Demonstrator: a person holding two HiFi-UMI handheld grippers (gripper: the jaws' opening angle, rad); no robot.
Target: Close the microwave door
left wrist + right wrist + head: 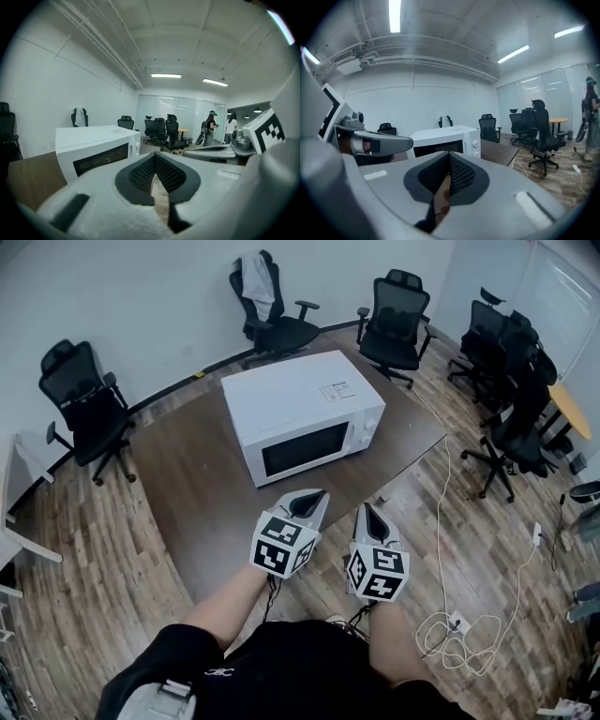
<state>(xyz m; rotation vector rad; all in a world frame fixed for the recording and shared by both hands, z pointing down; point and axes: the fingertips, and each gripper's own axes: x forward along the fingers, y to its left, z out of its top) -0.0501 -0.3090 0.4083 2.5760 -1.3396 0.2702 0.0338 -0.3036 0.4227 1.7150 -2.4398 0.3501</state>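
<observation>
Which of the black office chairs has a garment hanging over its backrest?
The chair by the wall behind the microwave: a pale garment drapes its backrest; no other chair shows one.

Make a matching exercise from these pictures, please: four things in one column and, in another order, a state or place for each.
Things:
1. microwave
2. left gripper
3. white cloth
4. table

States or places:
A. hangs over the back of an office chair
B. brown, bears the microwave
C. jaws shut, nothing between them
D. white box, door closed

Pairs: 1-D, 2-C, 3-A, 4-B
</observation>
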